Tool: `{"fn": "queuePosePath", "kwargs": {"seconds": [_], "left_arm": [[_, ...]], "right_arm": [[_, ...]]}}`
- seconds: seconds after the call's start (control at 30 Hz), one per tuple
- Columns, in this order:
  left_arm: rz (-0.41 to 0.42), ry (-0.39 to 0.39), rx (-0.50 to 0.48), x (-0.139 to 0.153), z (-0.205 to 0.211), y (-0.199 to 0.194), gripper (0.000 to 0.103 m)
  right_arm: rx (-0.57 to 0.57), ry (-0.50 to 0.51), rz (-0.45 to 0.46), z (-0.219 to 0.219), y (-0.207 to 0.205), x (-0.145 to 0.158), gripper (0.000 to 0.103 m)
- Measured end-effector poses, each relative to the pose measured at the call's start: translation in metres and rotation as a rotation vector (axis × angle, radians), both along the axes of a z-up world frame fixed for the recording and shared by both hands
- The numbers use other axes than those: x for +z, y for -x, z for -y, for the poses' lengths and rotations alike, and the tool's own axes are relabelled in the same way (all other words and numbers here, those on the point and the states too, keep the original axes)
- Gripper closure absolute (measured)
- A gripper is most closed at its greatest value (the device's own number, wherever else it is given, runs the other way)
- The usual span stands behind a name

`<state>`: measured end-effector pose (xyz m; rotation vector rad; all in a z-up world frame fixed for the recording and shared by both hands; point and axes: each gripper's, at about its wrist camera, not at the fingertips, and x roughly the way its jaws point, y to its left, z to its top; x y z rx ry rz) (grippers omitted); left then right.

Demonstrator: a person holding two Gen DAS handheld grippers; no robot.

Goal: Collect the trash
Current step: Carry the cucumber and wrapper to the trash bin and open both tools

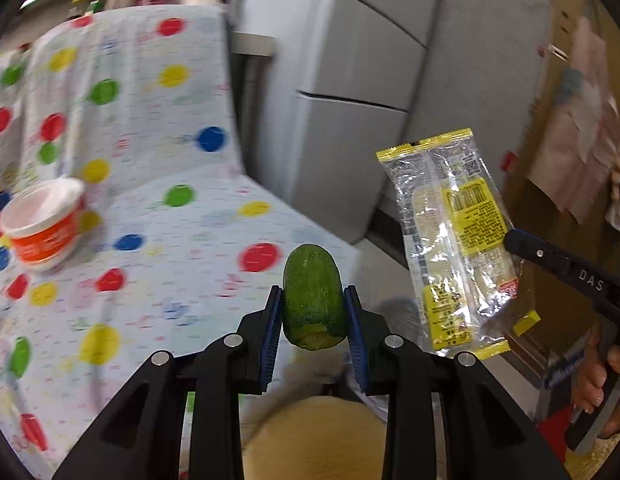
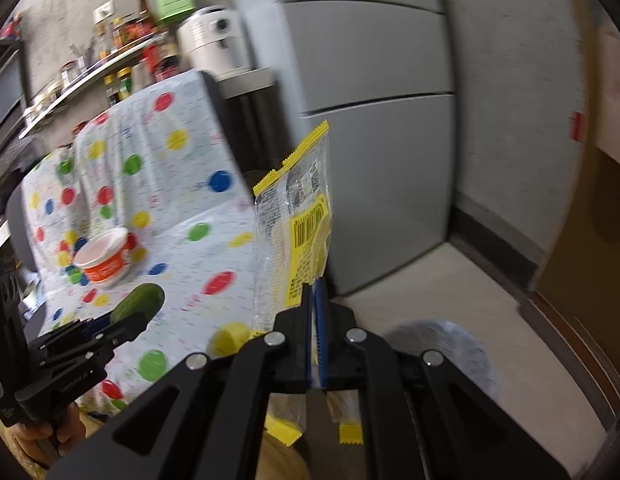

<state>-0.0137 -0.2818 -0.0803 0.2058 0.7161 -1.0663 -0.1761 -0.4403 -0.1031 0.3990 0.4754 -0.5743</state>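
My left gripper (image 1: 313,308) is shut on a green cucumber end (image 1: 313,292), held in the air past the table's edge. It also shows in the right wrist view (image 2: 138,304) at the lower left. My right gripper (image 2: 314,292) is shut on a clear and yellow plastic wrapper (image 2: 298,216), which stands upright from the pads. In the left wrist view the wrapper (image 1: 453,240) hangs at the right, pinched by the right gripper's finger (image 1: 549,260). A white and orange lidded cup (image 1: 42,224) sits on the dotted tablecloth (image 1: 158,208); it shows in the right wrist view too (image 2: 106,258).
A grey refrigerator (image 2: 369,120) stands behind the table. A shelf with bottles and jars (image 2: 110,52) and a white appliance (image 2: 214,40) are at the back left. A round tan surface (image 1: 313,436) lies under the left gripper. A wooden door (image 2: 581,240) is at the right.
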Motion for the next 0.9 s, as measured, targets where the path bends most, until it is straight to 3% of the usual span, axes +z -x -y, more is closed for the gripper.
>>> {"fn": "queuePosePath", "kwargs": {"seconds": [0.23,0.43,0.63,0.9], "left_arm": [[0.011,0.009,-0.140,-0.010,0.054,0.048,0.072],[-0.022,-0.011,-0.281,-0.036,0.108,0.088,0.072],[-0.005,-0.021,-0.341,-0.049,0.139,0.105,0.072],[-0.029,-0.057,-0.362,-0.066,0.173,0.105,0.071]], "right_arm": [[-0.162,-0.004,-0.039,0.020,0.072,-0.023,0.100],[-0.258,-0.057,-0.049,0.040,0.104,-0.050,0.100],[-0.294,-0.102,-0.055,0.059,0.117,-0.070,0.100],[-0.276,-0.199,-0.103,0.093,0.097,-0.106,0.100]]}}
